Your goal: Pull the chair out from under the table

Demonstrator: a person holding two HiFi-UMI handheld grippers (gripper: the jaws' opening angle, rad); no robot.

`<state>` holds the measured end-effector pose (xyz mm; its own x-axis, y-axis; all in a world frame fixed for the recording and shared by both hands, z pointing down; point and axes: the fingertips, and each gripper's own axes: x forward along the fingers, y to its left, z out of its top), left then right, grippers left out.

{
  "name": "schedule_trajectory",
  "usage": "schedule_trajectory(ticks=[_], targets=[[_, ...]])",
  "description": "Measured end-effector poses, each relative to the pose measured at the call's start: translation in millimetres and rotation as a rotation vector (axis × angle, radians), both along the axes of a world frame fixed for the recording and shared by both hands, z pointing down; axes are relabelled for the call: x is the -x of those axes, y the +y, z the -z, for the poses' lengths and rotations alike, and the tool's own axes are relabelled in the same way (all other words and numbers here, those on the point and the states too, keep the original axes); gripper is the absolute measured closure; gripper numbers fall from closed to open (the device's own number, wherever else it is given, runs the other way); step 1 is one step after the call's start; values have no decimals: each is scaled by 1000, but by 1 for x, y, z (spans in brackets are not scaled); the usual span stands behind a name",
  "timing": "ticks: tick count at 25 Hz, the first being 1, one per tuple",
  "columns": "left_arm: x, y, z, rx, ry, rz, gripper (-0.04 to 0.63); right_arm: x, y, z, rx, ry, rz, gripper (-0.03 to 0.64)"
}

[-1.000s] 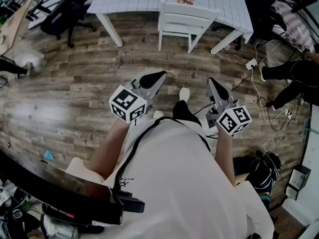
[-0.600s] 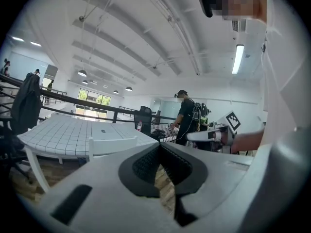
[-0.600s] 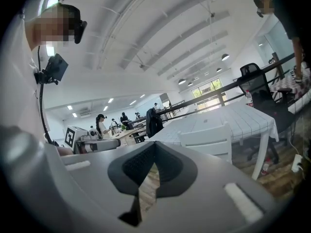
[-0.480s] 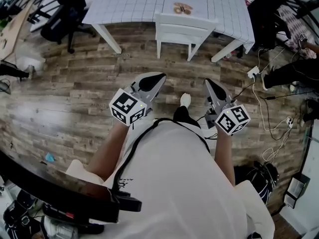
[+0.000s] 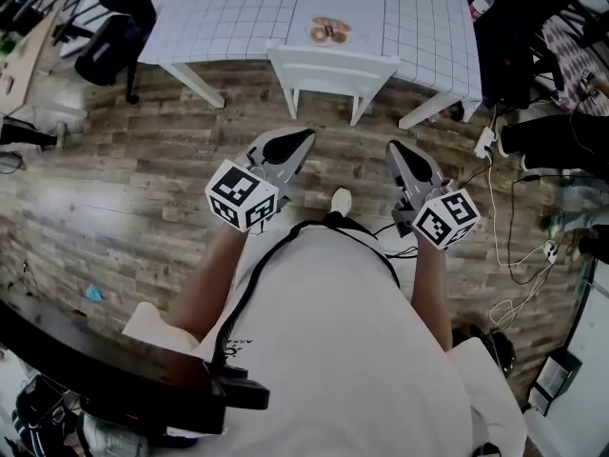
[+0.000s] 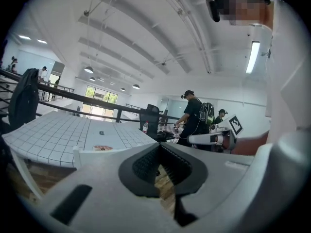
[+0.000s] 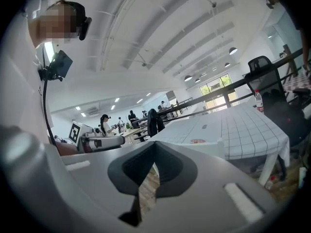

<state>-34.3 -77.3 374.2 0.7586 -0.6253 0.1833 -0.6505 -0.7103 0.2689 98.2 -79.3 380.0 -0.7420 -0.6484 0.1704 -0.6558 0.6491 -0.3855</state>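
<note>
A white wooden chair (image 5: 331, 74) stands pushed in at the near side of a white table (image 5: 238, 8) with a checked cloth. Its backrest (image 6: 97, 155) also shows in the left gripper view, and as a white edge (image 7: 209, 147) in the right gripper view. My left gripper (image 5: 303, 139) is shut and empty, a short way in front of the chair's left side. My right gripper (image 5: 394, 148) is shut and empty too, short of the chair's right side. Neither touches the chair.
A small plate of food (image 5: 329, 31) lies on the table. A black office chair (image 5: 109, 36) stands at the left. Cables and a power strip (image 5: 486, 141) lie on the wooden floor at the right. People stand in the room beyond the table.
I have walked toward the table: chair and table have come closer and lower in the head view. Both grippers kept their pose in front of me, still shut.
</note>
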Motion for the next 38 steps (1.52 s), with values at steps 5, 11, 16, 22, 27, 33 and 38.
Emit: schedule_trajectory(ticks=[5, 11, 16, 22, 27, 33, 38], targets=[[-40, -36, 7, 10, 27, -10, 588, -28, -36, -4, 5, -5, 64, 611], [-70, -68, -2, 22, 8, 51, 588, -60, -68, -17, 26, -12, 114, 611], [-88, -81, -9, 31, -29, 74, 588, -81, -85, -27, 30, -11, 144, 612], [-81, -87, -13, 46, -47, 129, 588, -87, -95, -32, 39, -41, 169, 611], [-68, -85, -20, 60, -54, 150, 588, -75, -93, -33, 33, -56, 200, 611], [-58, -93, -34, 38, -151, 106, 588, -61, -99, -47, 48, -9, 185, 611], [-42, -108, -69, 63, -233, 26, 588, -47, -114, -70, 69, 67, 153, 611]])
